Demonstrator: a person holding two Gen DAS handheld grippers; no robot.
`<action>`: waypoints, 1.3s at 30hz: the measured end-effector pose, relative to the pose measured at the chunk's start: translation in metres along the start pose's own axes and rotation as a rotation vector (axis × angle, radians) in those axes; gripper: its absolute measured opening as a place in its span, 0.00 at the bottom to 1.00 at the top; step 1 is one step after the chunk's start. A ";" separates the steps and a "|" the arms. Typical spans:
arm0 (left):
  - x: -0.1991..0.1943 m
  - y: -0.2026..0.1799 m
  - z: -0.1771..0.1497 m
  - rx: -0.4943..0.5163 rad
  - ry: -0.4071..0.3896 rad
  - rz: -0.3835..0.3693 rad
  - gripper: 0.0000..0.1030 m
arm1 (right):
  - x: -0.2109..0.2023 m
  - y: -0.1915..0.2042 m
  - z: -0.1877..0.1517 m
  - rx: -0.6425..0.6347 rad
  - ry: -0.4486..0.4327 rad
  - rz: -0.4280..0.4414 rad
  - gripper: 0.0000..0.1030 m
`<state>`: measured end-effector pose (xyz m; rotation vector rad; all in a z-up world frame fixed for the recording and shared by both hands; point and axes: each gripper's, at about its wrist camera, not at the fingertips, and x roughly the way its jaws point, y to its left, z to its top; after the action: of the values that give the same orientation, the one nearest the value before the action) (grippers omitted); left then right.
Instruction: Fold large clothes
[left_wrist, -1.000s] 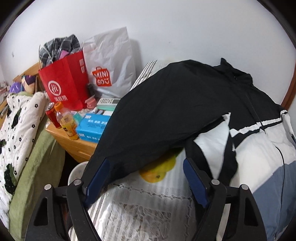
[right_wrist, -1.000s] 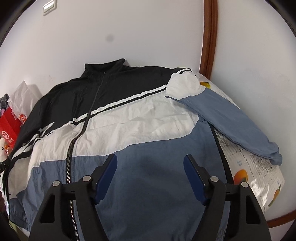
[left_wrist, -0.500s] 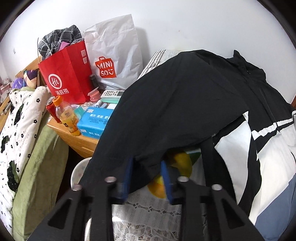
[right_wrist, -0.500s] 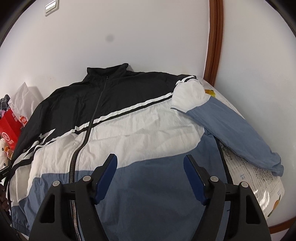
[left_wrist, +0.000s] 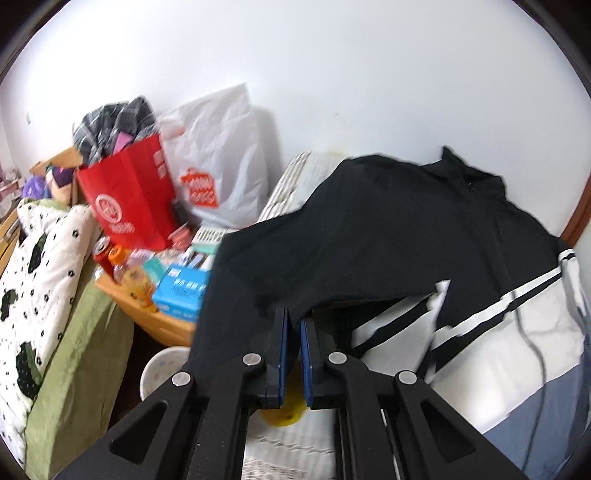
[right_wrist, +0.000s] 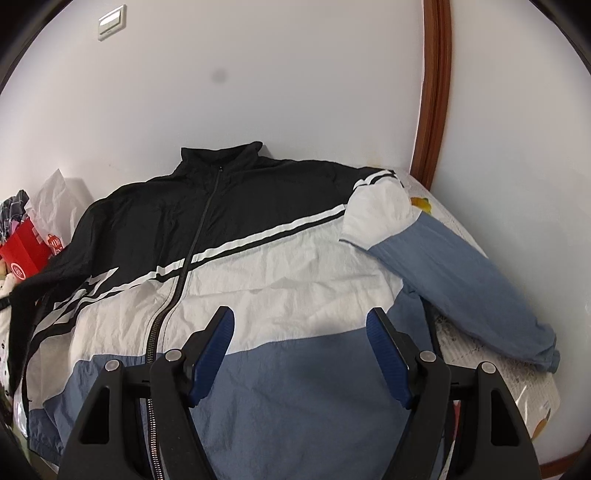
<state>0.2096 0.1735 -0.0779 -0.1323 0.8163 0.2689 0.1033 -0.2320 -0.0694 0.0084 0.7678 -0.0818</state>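
A black, white and blue zip jacket (right_wrist: 280, 280) lies face up on the bed, collar toward the wall. Its right sleeve (right_wrist: 454, 280) stretches out blue toward the bed's right edge. In the left wrist view the black left sleeve (left_wrist: 332, 258) is raised off the bed, and my left gripper (left_wrist: 294, 319) is shut on its edge. My right gripper (right_wrist: 299, 325) hovers open above the jacket's lower front with nothing between its fingers.
Left of the bed stands a wooden bedside table (left_wrist: 162, 325) crowded with a red paper bag (left_wrist: 129, 206), a white plastic bag (left_wrist: 218, 173), a blue tissue box (left_wrist: 184, 291) and bottles. A floral quilt (left_wrist: 37, 273) lies further left. A white wall and a brown door frame (right_wrist: 432, 88) close the far side.
My left gripper closed on the edge of the black sleeve and lifted it. The right gripper stayed open and rose slightly, so more of the jacket shows.
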 end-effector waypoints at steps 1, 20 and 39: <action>-0.003 -0.005 0.004 0.005 -0.009 -0.010 0.07 | 0.000 -0.001 0.002 0.000 0.000 0.005 0.71; 0.002 -0.182 0.048 0.246 -0.054 -0.238 0.06 | 0.016 -0.036 0.011 -0.023 -0.014 0.010 0.71; 0.042 -0.223 0.018 0.293 0.119 -0.289 0.39 | 0.037 -0.053 0.008 -0.024 0.005 0.026 0.71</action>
<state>0.3137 -0.0285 -0.0936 0.0099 0.9335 -0.1329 0.1309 -0.2877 -0.0879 -0.0042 0.7732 -0.0479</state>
